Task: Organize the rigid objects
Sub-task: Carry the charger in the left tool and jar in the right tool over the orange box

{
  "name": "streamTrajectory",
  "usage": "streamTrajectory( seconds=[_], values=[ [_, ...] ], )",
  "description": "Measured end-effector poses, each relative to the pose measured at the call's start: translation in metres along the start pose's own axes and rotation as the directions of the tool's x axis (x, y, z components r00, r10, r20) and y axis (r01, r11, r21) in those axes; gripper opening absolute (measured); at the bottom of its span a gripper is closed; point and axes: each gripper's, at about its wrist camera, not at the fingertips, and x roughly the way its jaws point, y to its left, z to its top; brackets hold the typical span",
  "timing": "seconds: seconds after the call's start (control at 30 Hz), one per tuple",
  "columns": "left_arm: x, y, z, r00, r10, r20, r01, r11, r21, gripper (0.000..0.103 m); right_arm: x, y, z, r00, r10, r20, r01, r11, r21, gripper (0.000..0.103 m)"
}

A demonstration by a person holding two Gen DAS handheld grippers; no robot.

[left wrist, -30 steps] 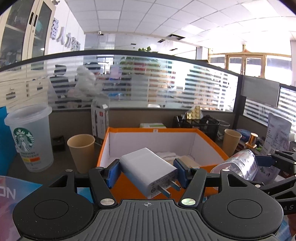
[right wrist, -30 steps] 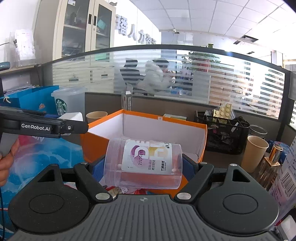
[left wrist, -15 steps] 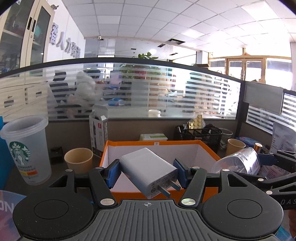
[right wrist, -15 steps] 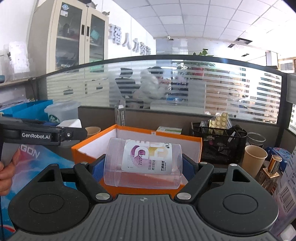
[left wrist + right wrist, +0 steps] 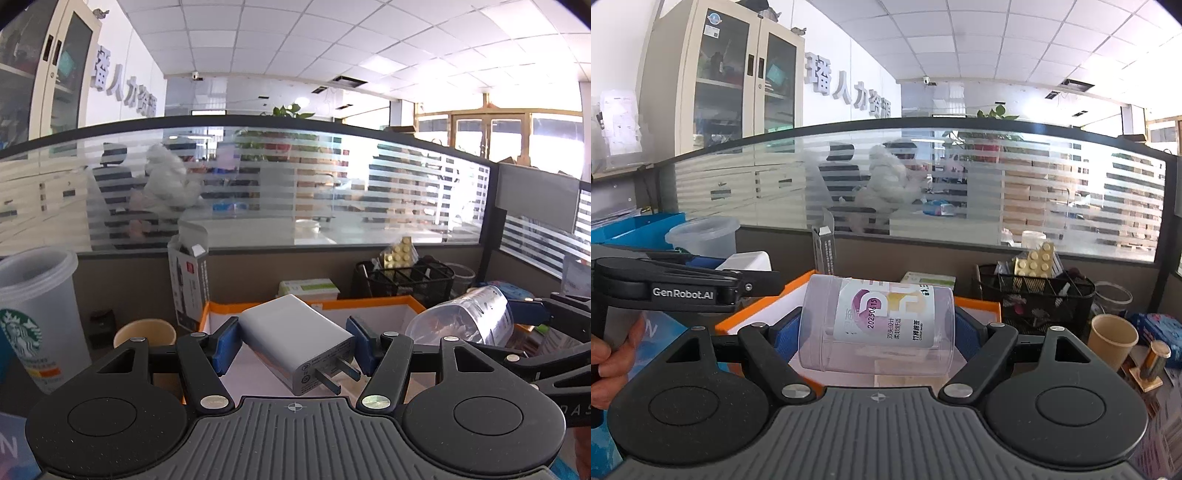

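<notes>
Two handheld grippers hover side by side over an orange-rimmed box (image 5: 376, 305) on a cluttered office desk. At left, the left gripper (image 5: 293, 347) clamps a white plug-in charger (image 5: 295, 341) between its blue pads, prongs toward the camera; at right, the right gripper (image 5: 875, 332) grips a clear labelled jar (image 5: 877, 326) lying sideways above the box.

Charger (image 5: 295, 343) left of jar (image 5: 877, 328), both above the box (image 5: 369, 306); mesh basket (image 5: 1034, 299) behind-right
</notes>
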Motion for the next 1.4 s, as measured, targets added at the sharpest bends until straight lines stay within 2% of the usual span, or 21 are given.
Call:
streamTrajectory(
  seconds=[0.23, 0.7, 1.07, 1.4],
  values=[
    [0.012, 0.011, 0.007, 1.0, 0.02, 0.0, -0.02, 1.0, -0.014, 0.061, 0.019, 0.005, 0.01, 1.0, 0.009, -0.007, -0.01, 1.0, -0.017, 0.079],
    [0.053, 0.026, -0.006, 0.995, 0.055, -0.079, -0.058, 0.998, -0.039, 0.061, 0.062, -0.005, 0.001, 0.997, 0.0, -0.08, 0.0, 1.0, 0.004, 0.079],
    [0.079, 0.026, -0.01, 0.992, 0.052, -0.118, -0.057, 0.998, -0.033, 0.061, 0.092, -0.012, -0.004, 0.99, -0.002, -0.14, 0.003, 1.0, 0.004, 0.079],
    [0.108, 0.025, -0.016, 0.984, 0.045, -0.173, -0.054, 0.998, -0.044, 0.061, 0.121, -0.035, -0.001, 0.982, -0.006, -0.186, 0.021, 0.997, 0.078, 0.079]
  ],
)
